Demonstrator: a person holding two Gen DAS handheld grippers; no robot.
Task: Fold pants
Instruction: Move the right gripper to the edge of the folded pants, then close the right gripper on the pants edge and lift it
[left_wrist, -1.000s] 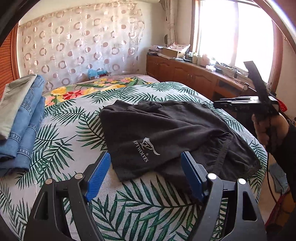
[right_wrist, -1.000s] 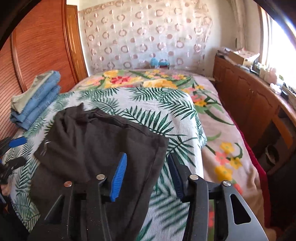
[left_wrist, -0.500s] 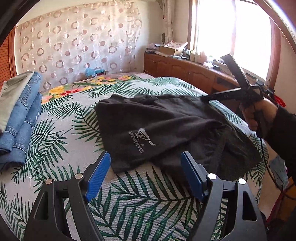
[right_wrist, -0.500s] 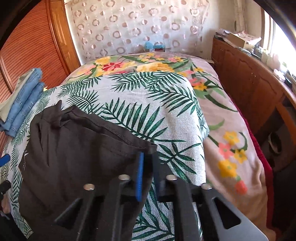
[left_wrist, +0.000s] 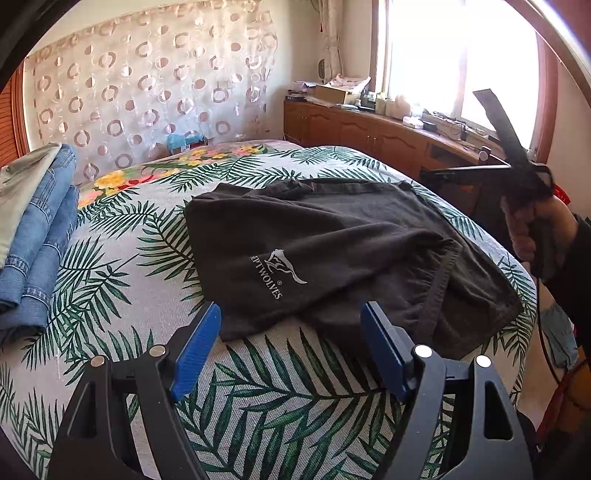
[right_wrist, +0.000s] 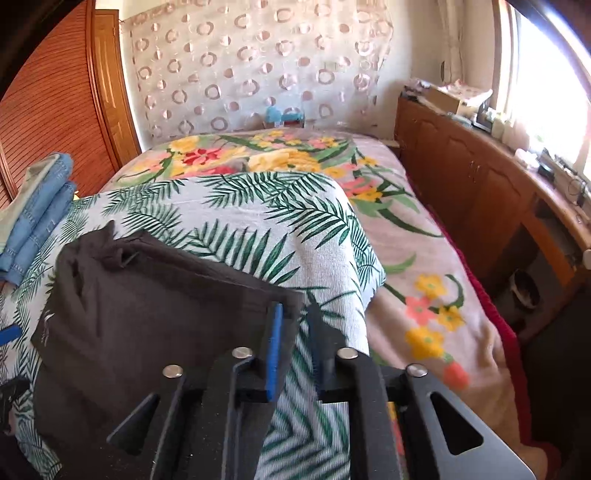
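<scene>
So the bed (left_wrist: 122, 295) takes up pretty much the whole room, covered with a palm-leaf spread (right_wrist: 258, 206) on the near half and a flowery blanket (right_wrist: 424, 266) further up and down the window side. Behind it there's a sheer curtain with ring patterns (left_wrist: 147, 85), and a long wooden cabinet (right_wrist: 472, 177) cluttered with stuff runs under the window.

The pants (left_wrist: 332, 243) are black, with a white "Septwolves" logo showing, and they're lying rumpled on the palm-leaf spread near the foot corner of the bed, one edge reaching the side of the mattress. Over by the wardrobe side sits a stack of folded jeans (left_wrist: 40, 236) with something pale green on top, well apart from the black pair.

The right hand-held gripper (right_wrist: 295, 343) is down at the far corner of the pants. Its jaws have just been easing apart again after squeezing in, so there's only a narrow gap now, and the corner of the black fabric sits against the blue pad (right_wrist: 275, 347) on one side. Can't honestly tell whether it's actually pinched or just lying there. From the other camera you can see the person's hand (left_wrist: 532, 229) wrapped round that tool's handle.

The left hand-held gripper (left_wrist: 291, 350) is spread wide, hovering just short of the near hem of the pants, nothing between its pads.
</scene>
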